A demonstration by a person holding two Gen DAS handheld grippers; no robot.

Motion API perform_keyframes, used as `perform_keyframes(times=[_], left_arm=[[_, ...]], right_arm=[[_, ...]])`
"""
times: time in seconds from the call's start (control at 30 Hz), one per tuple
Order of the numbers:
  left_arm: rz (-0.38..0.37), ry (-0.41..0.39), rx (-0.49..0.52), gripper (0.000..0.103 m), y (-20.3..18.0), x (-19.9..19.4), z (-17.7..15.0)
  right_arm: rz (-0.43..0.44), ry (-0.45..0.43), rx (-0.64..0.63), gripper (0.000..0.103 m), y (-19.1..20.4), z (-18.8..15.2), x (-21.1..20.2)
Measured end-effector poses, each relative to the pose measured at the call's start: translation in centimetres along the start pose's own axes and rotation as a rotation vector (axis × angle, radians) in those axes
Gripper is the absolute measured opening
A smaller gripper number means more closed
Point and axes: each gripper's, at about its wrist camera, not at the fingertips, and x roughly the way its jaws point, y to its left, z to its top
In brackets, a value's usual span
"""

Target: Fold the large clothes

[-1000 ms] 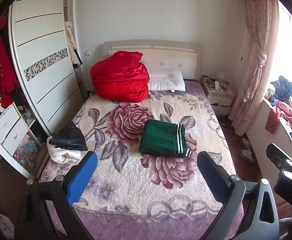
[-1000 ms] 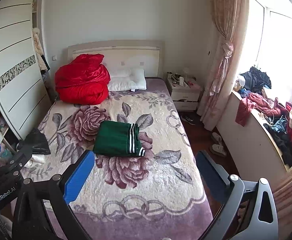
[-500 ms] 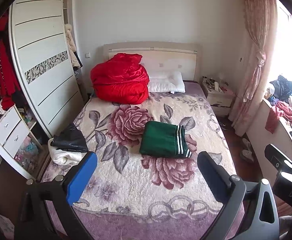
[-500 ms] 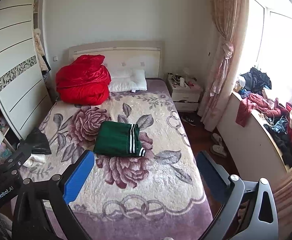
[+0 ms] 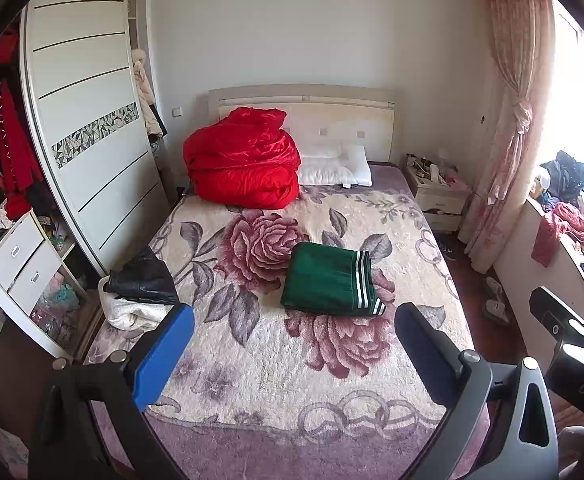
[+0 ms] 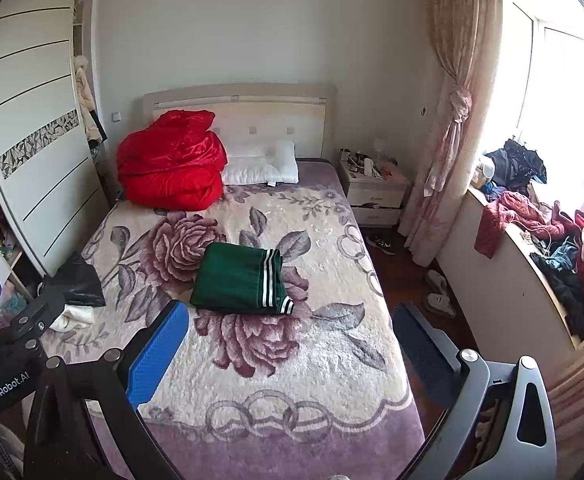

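A green garment with white stripes [image 5: 329, 280] [image 6: 240, 279] lies folded into a neat rectangle in the middle of the bed [image 5: 276, 380] [image 6: 292, 364], on a rose-patterned blanket. My left gripper [image 5: 292, 320] is held above the foot of the bed, open and holding nothing, well short of the garment. My right gripper [image 6: 290, 318] is likewise open and empty, above the foot of the bed at its right side. Each gripper's body shows at the edge of the other's view.
A red quilt [image 5: 242, 164] and a white pillow [image 5: 337, 168] lie at the headboard. Black and white clothes [image 5: 140, 288] are piled at the bed's left edge by the wardrobe [image 5: 88, 140]. A nightstand [image 6: 375, 192], curtain and cluttered windowsill [image 6: 551, 248] lie to the right.
Both grippers have drifted slightly back and up from the bed, so the scene sits a little lower in view. The green garment has not moved. Both stay open.
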Motion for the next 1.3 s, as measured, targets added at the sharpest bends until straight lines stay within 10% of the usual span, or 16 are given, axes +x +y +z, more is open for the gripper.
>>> perform_keyframes(times=[1.3], left_arm=[[0.021,-0.018,-0.011,0.103,0.9,-1.4,-0.2]], right_arm=[[0.0,-0.01,-0.009,0.103,0.5,0.2,-0.9]])
